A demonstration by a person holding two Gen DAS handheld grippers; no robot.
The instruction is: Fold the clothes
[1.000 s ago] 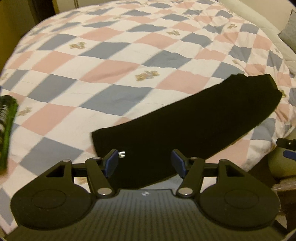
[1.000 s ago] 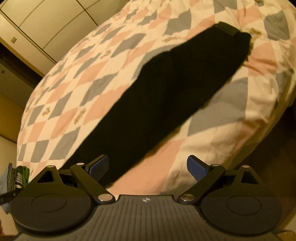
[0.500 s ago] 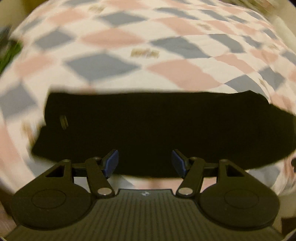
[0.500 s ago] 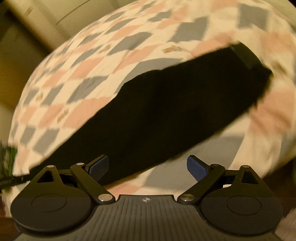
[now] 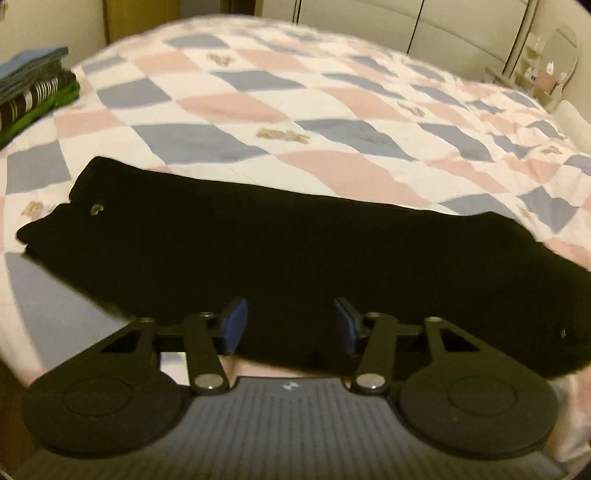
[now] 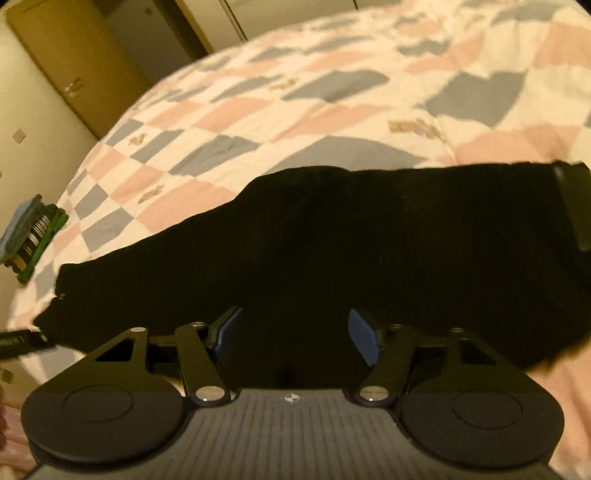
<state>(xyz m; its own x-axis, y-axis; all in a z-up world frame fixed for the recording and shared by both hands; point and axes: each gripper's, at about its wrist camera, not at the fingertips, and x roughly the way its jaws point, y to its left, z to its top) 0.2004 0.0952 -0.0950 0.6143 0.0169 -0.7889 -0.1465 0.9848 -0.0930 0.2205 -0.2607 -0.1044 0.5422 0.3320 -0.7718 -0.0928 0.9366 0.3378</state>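
Note:
A long black garment (image 5: 295,254) lies flat across the near part of the bed, folded into a narrow strip, with a small pale logo near its left end. In the right wrist view the same black garment (image 6: 351,251) runs from lower left to a ribbed band at the right edge. My left gripper (image 5: 290,325) hovers open over the garment's near edge, its blue pads empty. Also open and holding nothing, my right gripper (image 6: 295,338) sits above the near edge, further right along the strip.
The bed wears a quilt (image 5: 332,122) of pink, grey-blue and white diamonds. A stack of folded clothes (image 5: 33,92) sits at its far left corner, and the stack (image 6: 31,232) also shows in the right wrist view. Pale wardrobe doors (image 5: 424,26) and a mirror stand behind.
Both grippers have swung round to face the garment squarely from its long near edge. The right gripper's jaws have narrowed a little; the garment itself has not moved.

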